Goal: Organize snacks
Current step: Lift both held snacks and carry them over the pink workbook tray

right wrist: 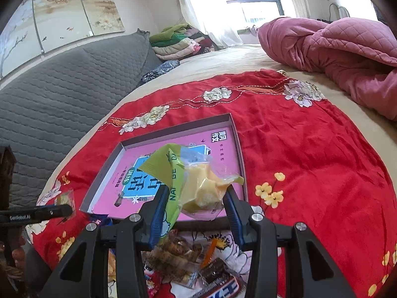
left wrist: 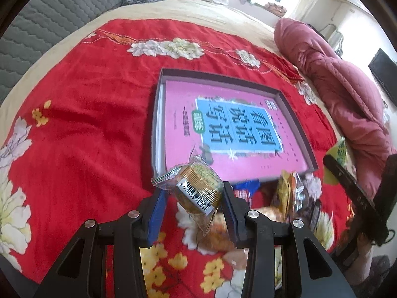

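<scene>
Bed: red flowered cloth (left wrist: 86, 124) spread over a beige sheet, under both grippers; a grey quilted headboard (right wrist: 62, 94) stands far off to the left of the right gripper.
Left gripper (left wrist: 196, 198): its blue-padded fingers are closed on a clear-wrapped golden pastry (left wrist: 198, 188) (barcode label facing the camera), held above the cloth.
Shallow box (left wrist: 158, 114): straight ahead of the left gripper, lying flat on the cloth; dark rim, with a pink book (left wrist: 230, 129) filling its floor.
Snack pile (left wrist: 287, 198): just right of the left gripper and lower, loose wrapped packets on the cloth at the near edge of the box; too blurred to name each one.
Right gripper (right wrist: 196, 198): fingers clamped on a green-and-clear packet (right wrist: 188, 183) with a pale yellow cake inside, held above the near edge of the box. From the left wrist camera one black finger of this gripper and a corner of the green packet show at the far right.
Snacks under the right gripper: a brown nutty bar in clear wrap (right wrist: 173, 253) and a dark chocolate bar (right wrist: 218, 280) lie on the cloth directly beneath it.
Pink quilt (right wrist: 335, 44): bunched up far ahead and to the right of the right gripper, well apart from the box.
Folded bedding (right wrist: 178, 39): stacked far ahead, by the curtained window.
</scene>
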A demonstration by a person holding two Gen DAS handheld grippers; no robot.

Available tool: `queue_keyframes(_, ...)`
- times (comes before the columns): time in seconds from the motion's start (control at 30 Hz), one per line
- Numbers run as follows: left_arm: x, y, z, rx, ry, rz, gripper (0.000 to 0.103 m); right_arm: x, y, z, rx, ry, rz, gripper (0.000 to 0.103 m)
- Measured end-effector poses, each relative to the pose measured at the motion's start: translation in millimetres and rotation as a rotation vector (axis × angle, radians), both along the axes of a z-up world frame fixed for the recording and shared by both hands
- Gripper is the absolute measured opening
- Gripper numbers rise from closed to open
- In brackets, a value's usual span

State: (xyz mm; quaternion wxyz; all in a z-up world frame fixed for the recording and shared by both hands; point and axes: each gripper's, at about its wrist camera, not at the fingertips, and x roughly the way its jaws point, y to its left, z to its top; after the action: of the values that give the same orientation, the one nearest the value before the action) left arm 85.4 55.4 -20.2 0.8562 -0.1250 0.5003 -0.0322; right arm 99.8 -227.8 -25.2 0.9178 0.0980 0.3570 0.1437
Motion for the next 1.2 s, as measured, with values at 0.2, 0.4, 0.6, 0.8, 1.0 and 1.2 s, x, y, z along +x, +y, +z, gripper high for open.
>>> queue_keyframes(0.2, 22.9, -2.4, -2.4, 0.018, -0.005, 0.032, 0.044, 14.0, 6.8, -5.9, -0.007, 0.008, 0.019, 0.045)
queue_keyframes(0.4, 41.0, -6.6, -10.0, 0.028, 0.001, 0.054, 0.044, 21.5, 8.6, -13.3, -0.005, 0.026, 0.028, 0.045)
queue_keyframes(0.6, 54.5, -11.4, -23.8, 0.038, 0.032, 0.063, 0.044, 29.8, 9.8, -19.2, -0.008, 0.044, 0.031, 0.045)
queue_keyframes(0.8, 63.4, -15.8, -35.6, 0.046, 0.057, 0.066, 0.044, 38.0, 13.3, -26.2, -0.015, 0.08, 0.032, 0.045)
queue_keyframes(1.0, 67.1, -18.1, -43.5, 0.05, 0.075, 0.067, 0.044, 43.0, 13.6, -37.4, -0.028, 0.122, 0.024, 0.046)
queue_keyframes(1.2, 68.7, -19.0, -48.7, 0.046, 0.086, 0.064, 0.044, 44.7, 13.8, -42.5, -0.045, 0.142, 0.021, 0.046)
